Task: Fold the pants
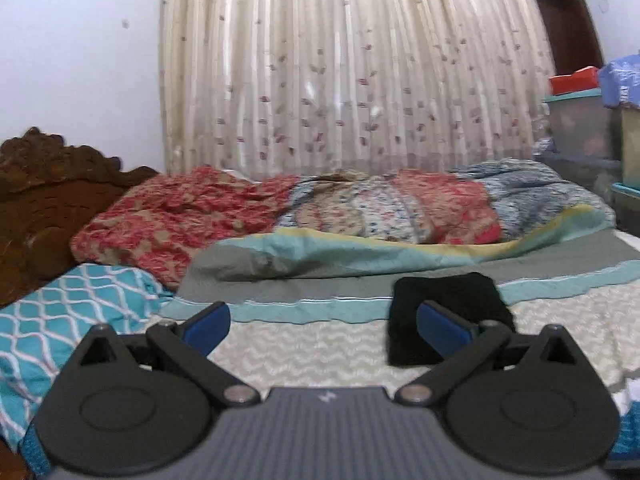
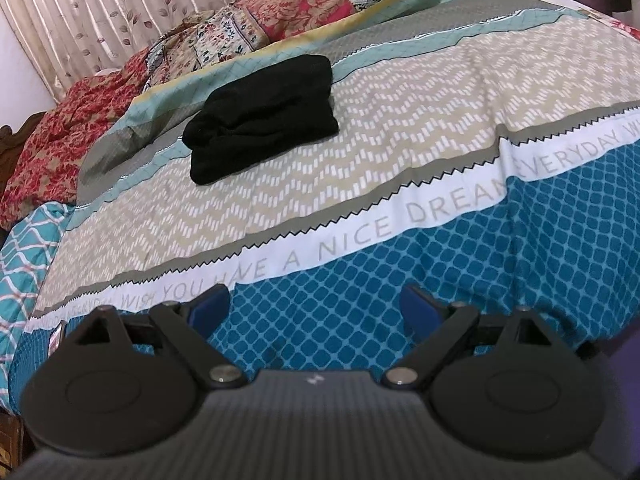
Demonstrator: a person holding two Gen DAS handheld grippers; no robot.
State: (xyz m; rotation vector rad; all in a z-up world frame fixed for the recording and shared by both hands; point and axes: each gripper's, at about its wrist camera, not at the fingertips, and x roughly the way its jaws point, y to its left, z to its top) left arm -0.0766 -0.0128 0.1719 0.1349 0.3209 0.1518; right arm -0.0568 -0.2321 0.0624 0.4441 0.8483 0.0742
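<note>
Pants (image 2: 262, 118): we see them folded on the bedspread (image 2: 400, 120).
Left gripper (image 1: 322, 326): ours, released, empty.
Right gripper (image 2: 316, 312): ours, released, empty.

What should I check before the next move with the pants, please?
1. Pants folded into a compact bundle: ok.
2. Pants lie flat on the bedsheet, away from the quilts: ok.
3. Left tongs open and empty: ok.
4. Right tongs open and empty: ok.
5. Both tongs clear of the pants: ok.
6. Folded edges are even: cannot tell; the black cloth hides the layers.
</note>
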